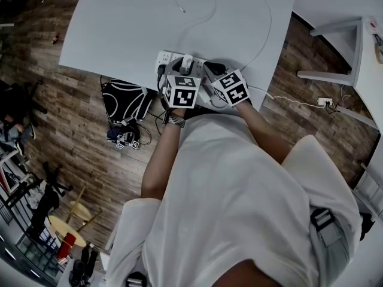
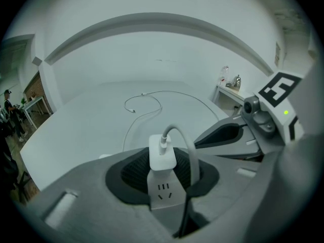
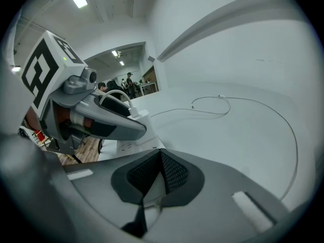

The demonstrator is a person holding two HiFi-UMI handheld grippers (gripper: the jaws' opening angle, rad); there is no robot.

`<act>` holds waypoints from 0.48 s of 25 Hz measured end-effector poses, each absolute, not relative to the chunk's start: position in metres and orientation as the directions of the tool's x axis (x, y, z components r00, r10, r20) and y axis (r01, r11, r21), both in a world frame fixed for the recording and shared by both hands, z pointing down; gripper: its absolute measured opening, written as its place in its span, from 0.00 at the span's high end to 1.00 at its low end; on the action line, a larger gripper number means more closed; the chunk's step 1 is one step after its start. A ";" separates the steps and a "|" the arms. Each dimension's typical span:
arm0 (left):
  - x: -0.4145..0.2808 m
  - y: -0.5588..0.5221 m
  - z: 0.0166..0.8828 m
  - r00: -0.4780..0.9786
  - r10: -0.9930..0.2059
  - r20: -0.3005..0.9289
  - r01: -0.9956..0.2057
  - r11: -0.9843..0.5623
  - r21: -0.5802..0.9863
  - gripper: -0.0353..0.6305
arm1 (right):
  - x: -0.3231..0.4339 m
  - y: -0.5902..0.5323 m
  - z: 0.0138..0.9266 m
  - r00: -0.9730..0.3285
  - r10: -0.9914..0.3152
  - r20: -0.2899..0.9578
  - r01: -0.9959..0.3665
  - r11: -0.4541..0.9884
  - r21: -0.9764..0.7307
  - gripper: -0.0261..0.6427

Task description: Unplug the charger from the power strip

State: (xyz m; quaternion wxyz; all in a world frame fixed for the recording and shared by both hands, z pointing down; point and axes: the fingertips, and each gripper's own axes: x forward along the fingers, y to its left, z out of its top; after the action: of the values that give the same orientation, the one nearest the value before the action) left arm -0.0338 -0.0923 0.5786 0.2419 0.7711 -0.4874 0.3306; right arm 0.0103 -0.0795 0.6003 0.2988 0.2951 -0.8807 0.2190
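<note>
A white charger [image 2: 162,153] stands plugged into a white power strip [image 1: 166,58] at the near edge of the white table [image 1: 119,23]. My left gripper [image 2: 163,162] is shut on the charger, one dark pad on each of its sides. In the head view the left gripper [image 1: 186,67] reaches the charger [image 1: 187,61] from the near side. The charger's white cable [image 2: 147,105] loops away across the table. My right gripper [image 3: 161,158] is shut with its pads meeting at the tips, just to the right over the strip [image 3: 129,146]. Nothing shows between its pads.
A black bag [image 1: 124,100] and small items lie on the wooden floor left of the person. A wall socket block [image 1: 325,101] with a cord lies on the floor at right, near a white stand [image 1: 353,46]. The table edge is right under the grippers.
</note>
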 end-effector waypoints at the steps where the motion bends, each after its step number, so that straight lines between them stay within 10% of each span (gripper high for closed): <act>1: -0.034 -0.093 0.579 0.309 -0.590 0.746 -0.912 -0.407 0.055 0.73 | 0.010 -0.080 0.601 -0.647 -0.390 0.655 -0.651 0.730 -0.209 0.96; 12: -0.037 -0.093 0.578 0.355 -0.564 0.745 -0.918 -0.360 0.166 0.73 | 0.010 -0.081 0.600 -0.648 -0.387 0.656 -0.652 0.727 -0.215 0.96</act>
State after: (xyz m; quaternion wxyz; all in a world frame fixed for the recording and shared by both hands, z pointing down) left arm -0.0374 -0.0934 0.5775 0.2957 0.7683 -0.4823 0.2994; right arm 0.0103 -0.0806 0.6004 0.2981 0.2952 -0.8802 0.2219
